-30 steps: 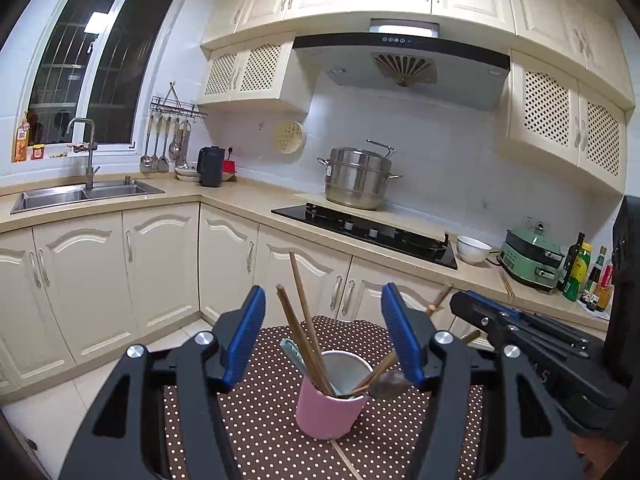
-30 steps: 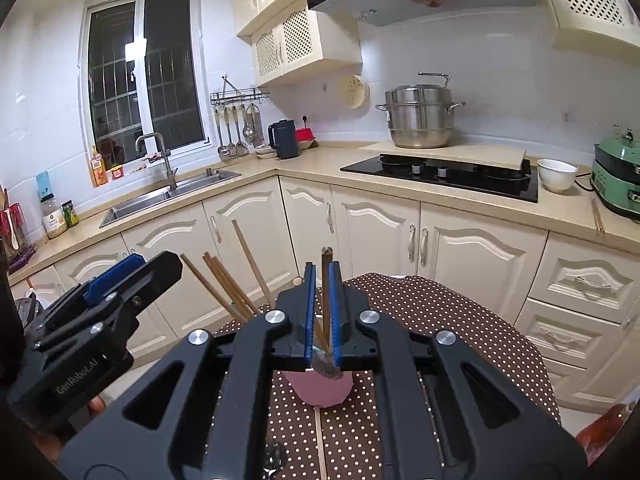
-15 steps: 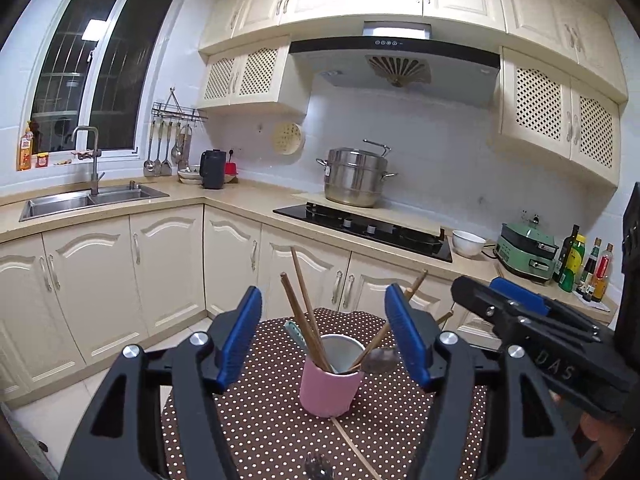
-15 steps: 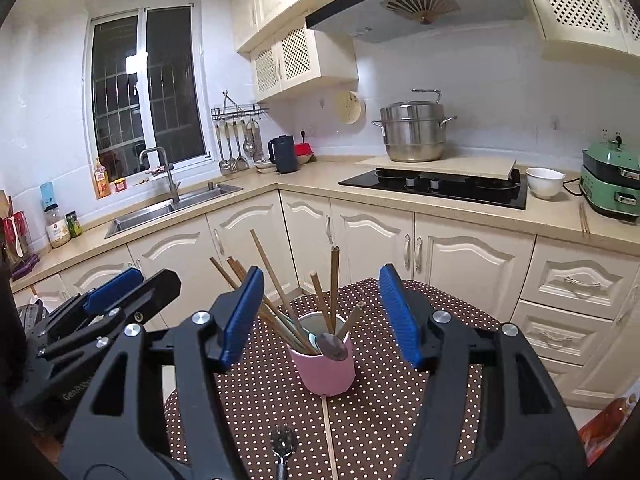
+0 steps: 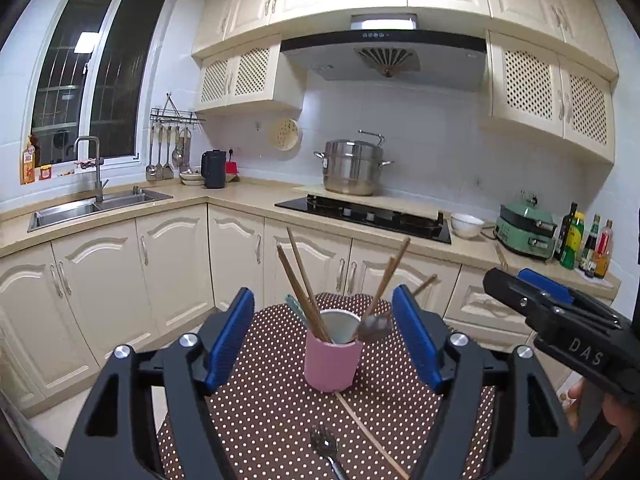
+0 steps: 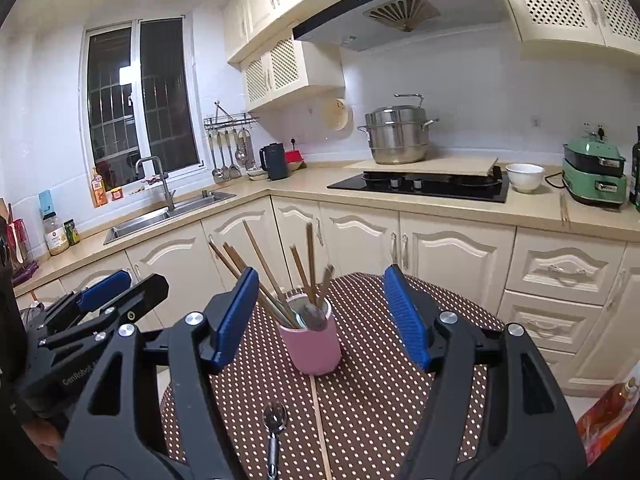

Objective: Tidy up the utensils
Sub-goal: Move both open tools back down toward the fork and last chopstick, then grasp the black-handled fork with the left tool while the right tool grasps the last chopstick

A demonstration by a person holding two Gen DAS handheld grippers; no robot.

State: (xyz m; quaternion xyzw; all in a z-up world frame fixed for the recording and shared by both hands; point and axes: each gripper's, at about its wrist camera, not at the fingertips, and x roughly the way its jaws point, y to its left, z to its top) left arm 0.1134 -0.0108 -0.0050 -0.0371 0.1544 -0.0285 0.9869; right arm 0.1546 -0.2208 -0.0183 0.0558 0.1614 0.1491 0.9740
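Nearest the cameras, both grippers hang over the near edge of a brown polka-dot table point(image 5: 256, 408). The left gripper point(image 5: 324, 344) has its blue pads wide apart and its jaws are opening, gripping nothing; the pink cup shows between them but farther off, untouched. The right gripper point(image 6: 318, 314) is likewise spread and opening, with nothing held between the pads. On the cloth just in front of the grippers lies a metal fork point(image 5: 325, 450), and beside it to the right a single wooden chopstick point(image 5: 368, 434) runs from the near edge up to the foot of the cup. The pink cup point(image 5: 331, 366) stands upright at the middle of the table, holding several wooden chopsticks point(image 5: 302, 288) that lean left, wooden-handled utensils leaning right, and a metal spoon point(image 6: 313, 316) whose bowl sits at the rim. Beyond the table run cream cabinets under a beige counter point(image 5: 248, 196), with a steel sink point(image 5: 92, 208) at far left, a black hob point(image 5: 364, 216) carrying a steel pot point(image 5: 352, 168), and a white bowl point(image 5: 466, 225) at far right.
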